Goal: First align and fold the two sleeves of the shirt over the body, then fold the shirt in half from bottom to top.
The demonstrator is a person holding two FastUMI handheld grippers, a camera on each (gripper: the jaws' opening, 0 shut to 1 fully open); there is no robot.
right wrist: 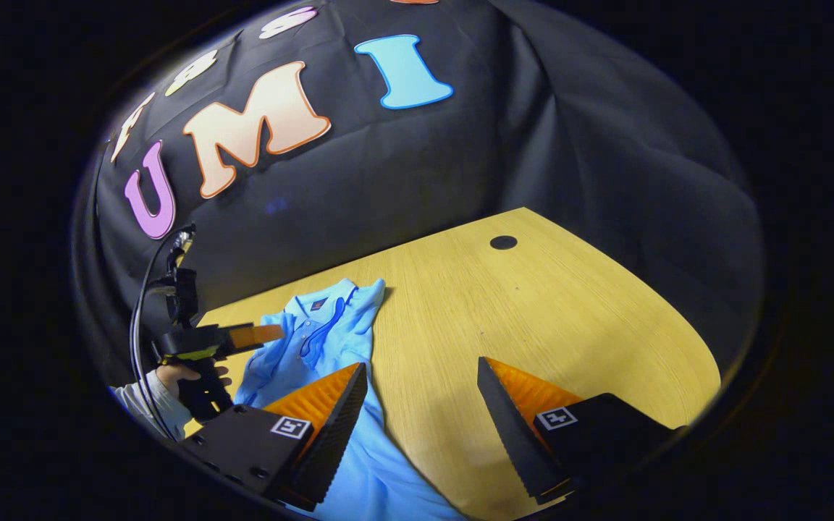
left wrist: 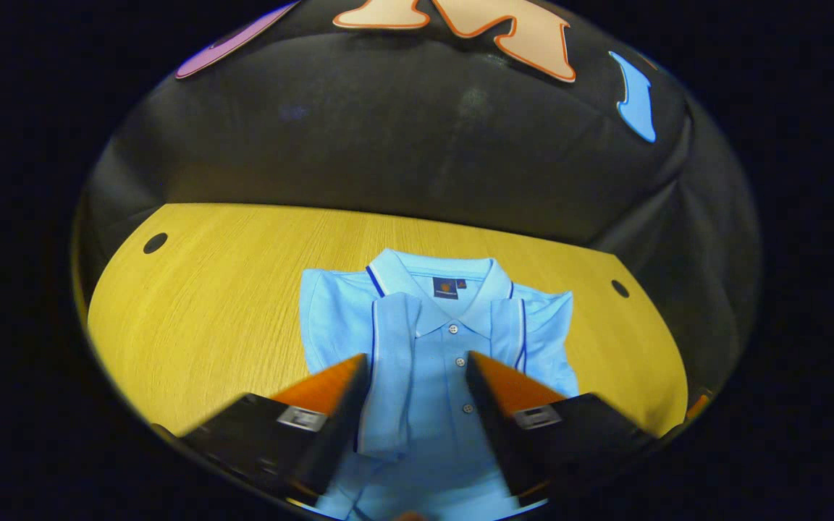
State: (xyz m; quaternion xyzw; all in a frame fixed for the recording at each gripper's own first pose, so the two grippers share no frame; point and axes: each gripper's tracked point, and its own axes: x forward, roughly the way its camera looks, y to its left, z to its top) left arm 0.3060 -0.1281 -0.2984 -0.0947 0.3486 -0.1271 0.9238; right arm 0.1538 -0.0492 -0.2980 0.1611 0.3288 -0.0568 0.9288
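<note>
A light blue polo shirt (left wrist: 435,340) lies flat on the wooden table (left wrist: 229,289), collar at the far end. Both sleeves are folded over its body, one sleeve (left wrist: 392,376) lying along the left of the button row. My left gripper (left wrist: 417,365) hovers open above the shirt's middle, nothing between its fingers. In the right gripper view the same shirt (right wrist: 316,340) lies at the left. My right gripper (right wrist: 422,376) is open over the bare table beside the shirt's right edge. The left gripper (right wrist: 261,334), held by a hand (right wrist: 182,376), hangs over the shirt farther off.
The table (right wrist: 533,311) has round dark holes, one near each far corner (left wrist: 155,242) (left wrist: 620,288) (right wrist: 503,242). The black cloth wall stands close behind the table. Bare wood stretches left and right of the shirt.
</note>
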